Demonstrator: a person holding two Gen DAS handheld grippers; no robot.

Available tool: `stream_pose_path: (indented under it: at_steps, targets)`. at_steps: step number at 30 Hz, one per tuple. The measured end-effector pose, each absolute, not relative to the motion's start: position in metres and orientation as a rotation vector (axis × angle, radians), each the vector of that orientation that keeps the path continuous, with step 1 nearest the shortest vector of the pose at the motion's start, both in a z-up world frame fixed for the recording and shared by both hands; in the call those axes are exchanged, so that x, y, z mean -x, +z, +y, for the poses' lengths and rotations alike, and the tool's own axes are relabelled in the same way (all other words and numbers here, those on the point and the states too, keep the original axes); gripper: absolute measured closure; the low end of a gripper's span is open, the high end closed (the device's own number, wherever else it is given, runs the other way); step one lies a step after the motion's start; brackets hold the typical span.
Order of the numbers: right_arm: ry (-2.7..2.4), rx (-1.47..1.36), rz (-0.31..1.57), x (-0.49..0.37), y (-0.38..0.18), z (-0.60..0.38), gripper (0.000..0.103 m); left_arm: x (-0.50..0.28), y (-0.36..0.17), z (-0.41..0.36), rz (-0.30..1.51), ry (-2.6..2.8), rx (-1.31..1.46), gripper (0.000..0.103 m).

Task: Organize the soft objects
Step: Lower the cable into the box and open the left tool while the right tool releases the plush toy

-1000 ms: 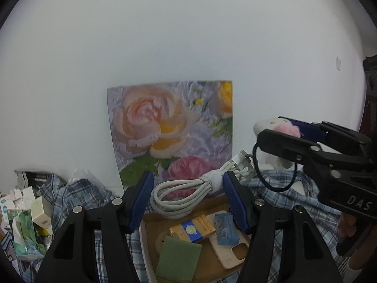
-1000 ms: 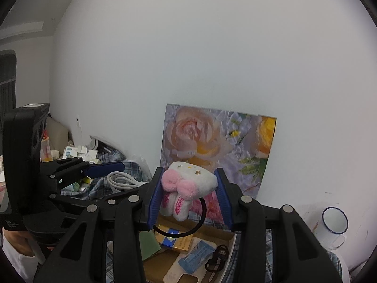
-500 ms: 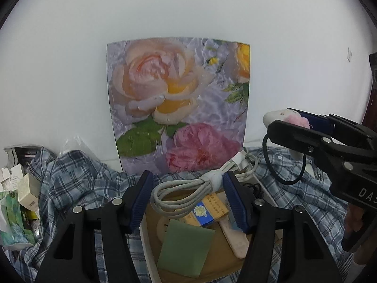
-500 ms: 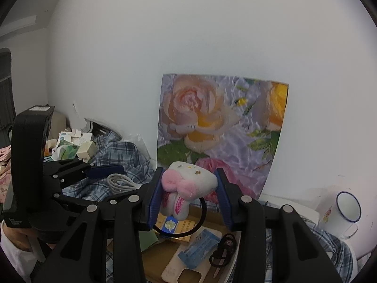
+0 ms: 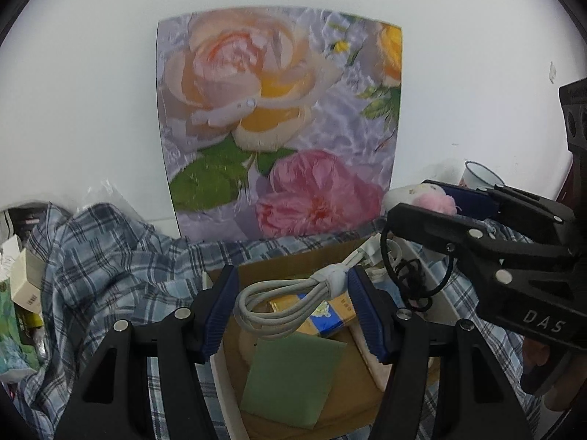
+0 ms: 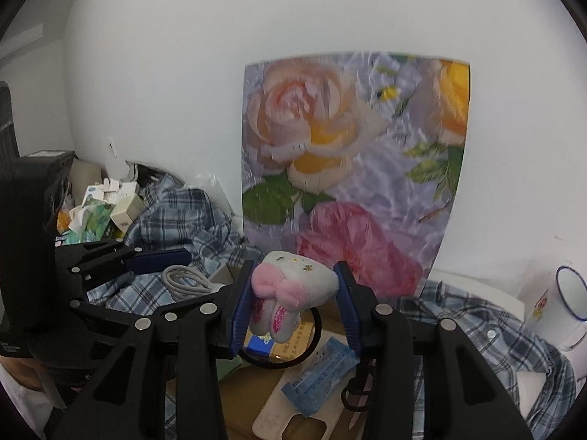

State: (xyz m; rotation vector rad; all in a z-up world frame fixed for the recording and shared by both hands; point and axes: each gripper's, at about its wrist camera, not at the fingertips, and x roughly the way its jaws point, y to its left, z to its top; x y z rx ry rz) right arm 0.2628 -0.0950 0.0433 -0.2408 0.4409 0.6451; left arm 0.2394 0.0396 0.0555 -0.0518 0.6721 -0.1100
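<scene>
My left gripper [image 5: 293, 308] is shut on a coiled white cable [image 5: 290, 302] and holds it above an open cardboard box [image 5: 290, 260]. My right gripper [image 6: 293, 306] is shut on a white plush toy with a pink bow [image 6: 293, 288]; a black hair tie [image 6: 312, 344] hangs under it. The right gripper and the plush [image 5: 422, 196] also show at the right of the left wrist view. The left gripper with the cable [image 6: 183, 280] shows at the left of the right wrist view.
The box holds a green pad [image 5: 293, 377], a blue and gold packet [image 5: 326, 315], a blue wrapper [image 6: 319, 377] and a phone case [image 6: 290, 418]. A plaid shirt [image 5: 110, 256] lies around it. A rose picture [image 5: 279, 128] leans on the wall. A white mug [image 6: 557, 308] stands right. Small boxes [image 6: 106, 212] pile left.
Both grippers have tilted down and moved closer to the box, so the rose picture has risen in view. Both still hold their objects.
</scene>
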Motion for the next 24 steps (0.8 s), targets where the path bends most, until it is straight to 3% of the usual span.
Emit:
stream_pose_path:
  at_steps: [24]
  targets:
    - [0.636,0.254,0.626,-0.297,-0.008,-0.083,0.061,-0.266,0.004,0.035,0.831,-0.102,0.019,0.039]
